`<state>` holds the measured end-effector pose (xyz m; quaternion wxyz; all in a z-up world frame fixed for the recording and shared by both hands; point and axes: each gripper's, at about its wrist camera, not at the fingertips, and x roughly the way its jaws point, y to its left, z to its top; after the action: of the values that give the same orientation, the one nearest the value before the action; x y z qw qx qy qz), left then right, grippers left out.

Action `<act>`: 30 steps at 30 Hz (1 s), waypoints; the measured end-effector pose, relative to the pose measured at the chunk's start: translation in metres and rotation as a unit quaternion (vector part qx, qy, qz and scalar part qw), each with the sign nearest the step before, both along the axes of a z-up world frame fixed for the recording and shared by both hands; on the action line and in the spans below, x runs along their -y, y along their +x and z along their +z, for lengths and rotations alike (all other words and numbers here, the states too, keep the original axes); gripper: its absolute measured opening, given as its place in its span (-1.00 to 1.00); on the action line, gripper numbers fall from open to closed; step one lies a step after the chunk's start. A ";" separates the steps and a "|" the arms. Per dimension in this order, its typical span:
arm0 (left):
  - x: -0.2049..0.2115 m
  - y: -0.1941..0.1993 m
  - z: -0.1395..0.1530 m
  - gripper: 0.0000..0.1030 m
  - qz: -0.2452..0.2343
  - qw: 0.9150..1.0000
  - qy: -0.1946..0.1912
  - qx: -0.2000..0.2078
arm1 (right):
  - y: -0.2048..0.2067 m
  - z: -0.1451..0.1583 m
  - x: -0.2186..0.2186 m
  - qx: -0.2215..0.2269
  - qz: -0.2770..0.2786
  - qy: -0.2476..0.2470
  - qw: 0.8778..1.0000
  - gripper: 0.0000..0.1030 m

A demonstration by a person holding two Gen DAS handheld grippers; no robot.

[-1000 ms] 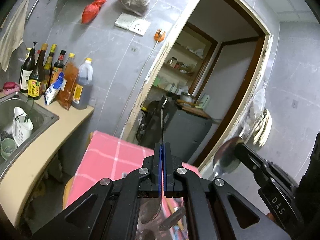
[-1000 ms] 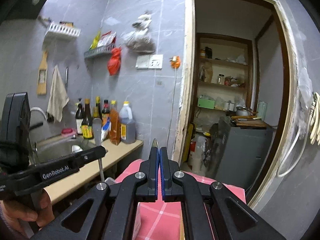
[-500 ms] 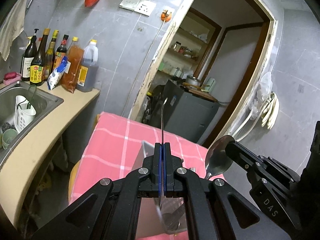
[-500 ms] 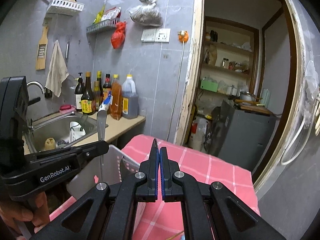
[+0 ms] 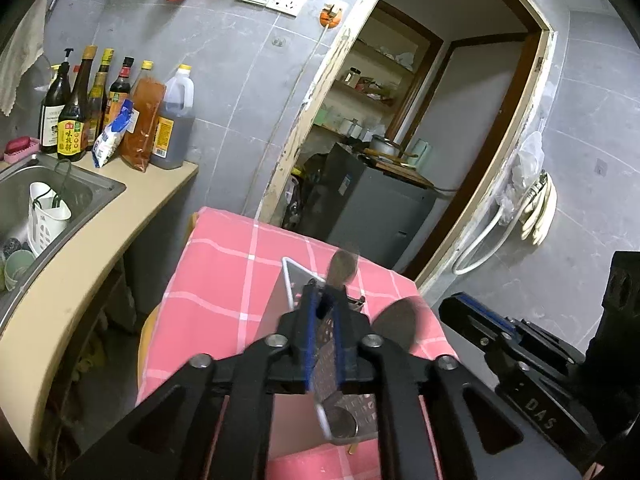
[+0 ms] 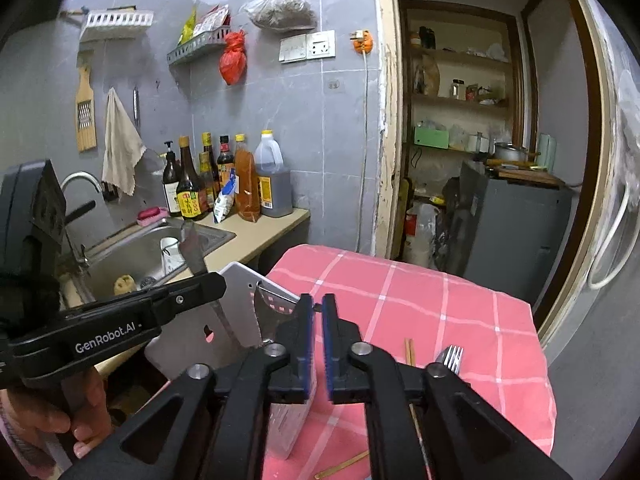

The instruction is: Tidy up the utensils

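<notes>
Being released over the white utensil basket [image 5: 289, 280] are two spoons: the left gripper [image 5: 325, 300], clenched on a handle half a second ago, is now being seen parted, its spoon [image 5: 343, 267] blurred (apparently dropping). The right gripper [image 6: 317, 312] is likewise slightly parted and empty. A fork [image 6: 451, 357] and chopsticks [image 6: 408, 350] are lying on the pink tablecloth [image 6: 440, 300], probably next.
</notes>
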<state>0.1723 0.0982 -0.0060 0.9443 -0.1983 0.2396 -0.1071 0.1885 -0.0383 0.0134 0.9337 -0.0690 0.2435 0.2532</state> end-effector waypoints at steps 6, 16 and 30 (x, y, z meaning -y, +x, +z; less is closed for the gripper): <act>0.003 -0.008 0.019 -0.42 0.011 1.000 -0.005 0.021 | -0.003 0.018 0.021 0.004 -0.015 0.026 1.000 -0.57; 0.056 -0.010 0.053 0.22 -0.022 0.997 0.012 0.067 | -0.010 0.040 0.112 0.024 -0.110 0.052 0.992 0.62; 0.161 0.050 0.020 0.23 -0.070 0.996 0.056 -0.028 | 0.026 -0.006 0.223 -0.086 -0.153 0.053 0.983 0.82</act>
<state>0.2228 -0.0625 0.0140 0.9371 -0.1305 0.2848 -0.1542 0.2143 -0.2612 0.0078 0.9394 0.0407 0.3167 0.1248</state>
